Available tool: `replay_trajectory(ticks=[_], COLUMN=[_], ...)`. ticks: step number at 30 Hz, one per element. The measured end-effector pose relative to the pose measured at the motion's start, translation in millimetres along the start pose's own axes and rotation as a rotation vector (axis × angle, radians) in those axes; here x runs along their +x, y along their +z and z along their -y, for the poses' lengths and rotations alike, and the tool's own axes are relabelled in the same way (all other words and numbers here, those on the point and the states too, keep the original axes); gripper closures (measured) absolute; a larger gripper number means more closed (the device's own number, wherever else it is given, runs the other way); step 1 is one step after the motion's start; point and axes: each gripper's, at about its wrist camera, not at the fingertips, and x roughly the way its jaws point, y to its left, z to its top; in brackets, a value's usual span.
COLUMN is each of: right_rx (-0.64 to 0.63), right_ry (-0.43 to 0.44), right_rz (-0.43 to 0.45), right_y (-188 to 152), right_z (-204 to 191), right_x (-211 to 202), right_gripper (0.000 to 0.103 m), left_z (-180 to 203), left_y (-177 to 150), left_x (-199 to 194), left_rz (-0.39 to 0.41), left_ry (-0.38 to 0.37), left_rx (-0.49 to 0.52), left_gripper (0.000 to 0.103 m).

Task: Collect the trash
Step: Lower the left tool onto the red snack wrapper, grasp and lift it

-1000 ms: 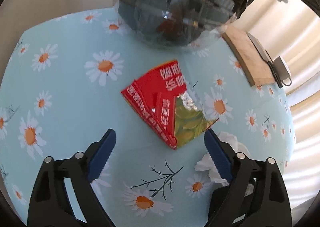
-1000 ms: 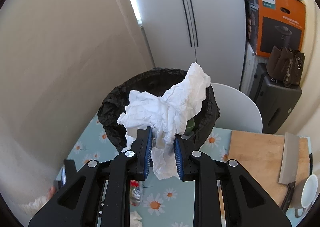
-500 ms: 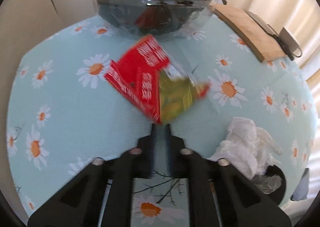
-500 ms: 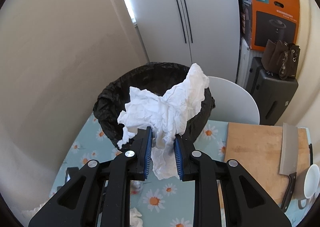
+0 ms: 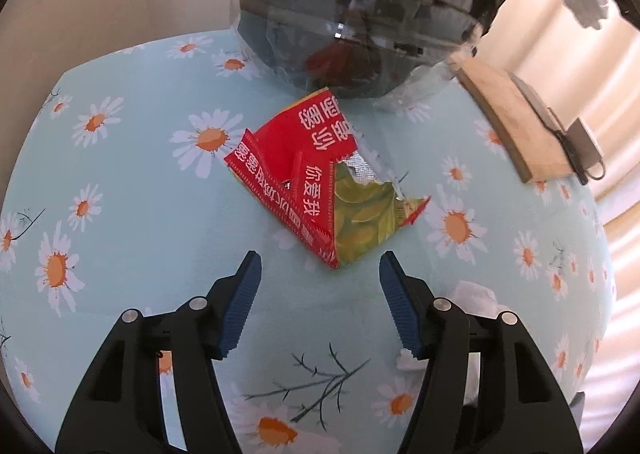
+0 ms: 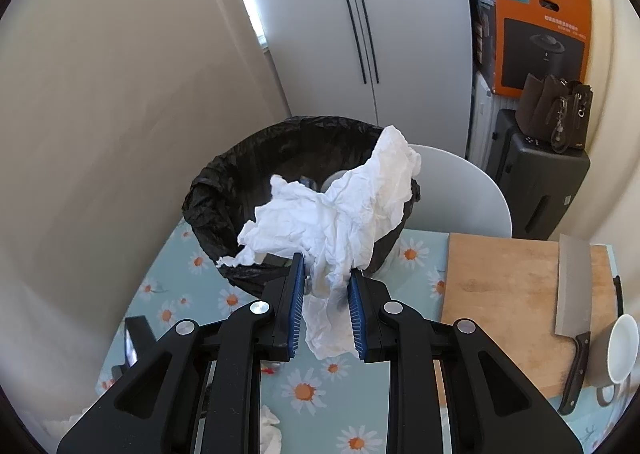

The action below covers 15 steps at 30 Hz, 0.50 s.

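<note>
The left claw [image 5: 320, 294] has just been opening; its jaws stand apart with nothing between them, and the red wrapper [image 5: 320, 178] that was lifted off the cloth half a second ago lies flat on the table [image 5: 132, 214] again, just beyond the fingertips. So that grab seems to have failed and needs another try. A crumpled tissue [image 5: 476, 294] lies near the wrapper, by the claw's right finger. Beyond the wrapper stands the bin [image 5: 360, 26], close enough for a short carry. The right claw [image 6: 326, 302] is clamped narrow on a white tissue [image 6: 332, 222], held up in front of the bin's [image 6: 248, 190] black-lined mouth, not yet dropped. Right of the bin lie a board [image 6: 500, 294] and cleaver [image 6: 572, 294], well clear of either path.
</note>
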Motion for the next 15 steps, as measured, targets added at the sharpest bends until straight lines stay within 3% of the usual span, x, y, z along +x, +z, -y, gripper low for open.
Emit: replay_trajectory(ticks=[3, 5, 8, 15], right_rx=[0.008, 0.009, 0.008, 0.009], right_ry=[-0.003, -0.010, -0.006, 0.003], right_rz=[-0.005, -0.009, -0.010, -0.017], right_y=[-1.4, -2.1, -3.5, -3.9], right_z=[1.7, 2.3, 3.2, 4.7], right_x=[1.3, 3.0, 4.2, 7.1], right_gripper=[0.082, 0.082, 0.083, 0.083], left_z=[5.3, 4.4, -1.0, -13.3], left_y=[1.8, 4.8, 7.2, 5.9], left_x=[4.9, 7.2, 6.5, -0.7], left_rz=[-0.001, -0.007, -0.010, -0.005], left_ry=[0.016, -0.012, -0.027, -0.032], left_rx=[0.019, 0.012, -0.009, -0.051], left_gripper=[0.064, 0.079, 0.091, 0.092])
